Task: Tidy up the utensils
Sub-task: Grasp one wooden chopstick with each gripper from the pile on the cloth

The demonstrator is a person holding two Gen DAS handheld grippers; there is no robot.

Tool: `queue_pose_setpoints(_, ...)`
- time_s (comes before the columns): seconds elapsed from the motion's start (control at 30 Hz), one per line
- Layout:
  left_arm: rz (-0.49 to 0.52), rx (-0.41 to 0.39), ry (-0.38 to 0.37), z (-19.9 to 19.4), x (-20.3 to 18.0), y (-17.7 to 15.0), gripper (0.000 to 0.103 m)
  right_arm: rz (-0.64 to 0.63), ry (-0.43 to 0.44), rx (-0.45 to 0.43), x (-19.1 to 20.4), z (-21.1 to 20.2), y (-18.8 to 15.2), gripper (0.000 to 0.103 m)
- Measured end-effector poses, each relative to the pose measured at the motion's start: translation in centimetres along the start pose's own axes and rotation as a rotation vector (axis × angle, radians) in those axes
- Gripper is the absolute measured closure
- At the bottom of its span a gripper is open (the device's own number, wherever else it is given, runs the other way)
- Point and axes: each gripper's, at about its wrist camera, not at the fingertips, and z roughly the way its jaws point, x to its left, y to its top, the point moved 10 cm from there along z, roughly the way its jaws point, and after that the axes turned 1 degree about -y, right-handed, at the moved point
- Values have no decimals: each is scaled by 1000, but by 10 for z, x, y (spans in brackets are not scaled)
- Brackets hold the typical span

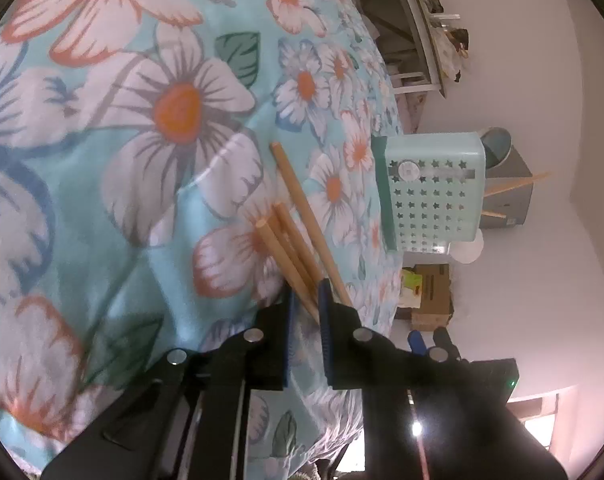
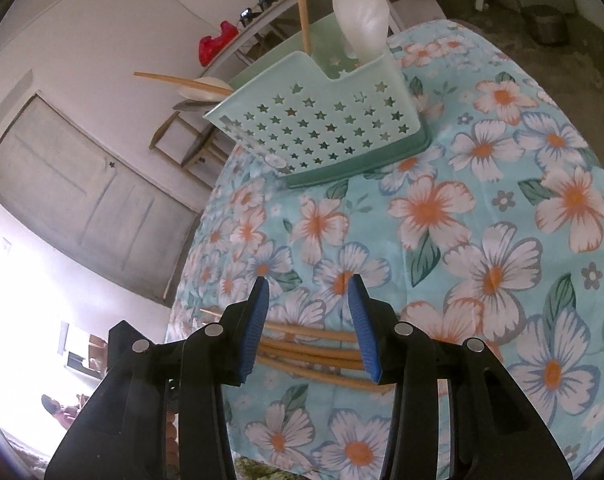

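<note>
Loosely bunched, the wooden sticks point(image 1: 294, 240) lie on the floral tablecloth point(image 1: 122, 160), well short of the star-punched holder point(image 2: 321, 128). Left gripper point(image 1: 305, 296) is pinched narrow on the sticks' near ends. Right gripper point(image 2: 309, 292) hangs half-wide above them, holding nothing.

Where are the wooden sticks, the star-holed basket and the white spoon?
wooden sticks point(image 1: 290, 236), left wrist view, mid-shaft.
star-holed basket point(image 2: 321, 128), right wrist view, front wall.
white spoon point(image 2: 361, 4), right wrist view, its bowl.
</note>
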Motion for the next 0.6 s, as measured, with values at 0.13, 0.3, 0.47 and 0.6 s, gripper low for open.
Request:
queue_pose_setpoints(0.13,33,12,34,-7,0,-3,91,-66,0,21,9,3,-1,63)
queue_pose_setpoints(0.3,86,15,93,-15,0,-5,90,-331,16,135,47,25,-18,63)
queue_pose_setpoints(0.47,126,17,127,-17,1,-7,89,-645,18,229,88,58,-40,66)
queue_pose_setpoints(0.6,142,18,131,-18,2,-9,89,-746,24,281,100,81,-48,74)
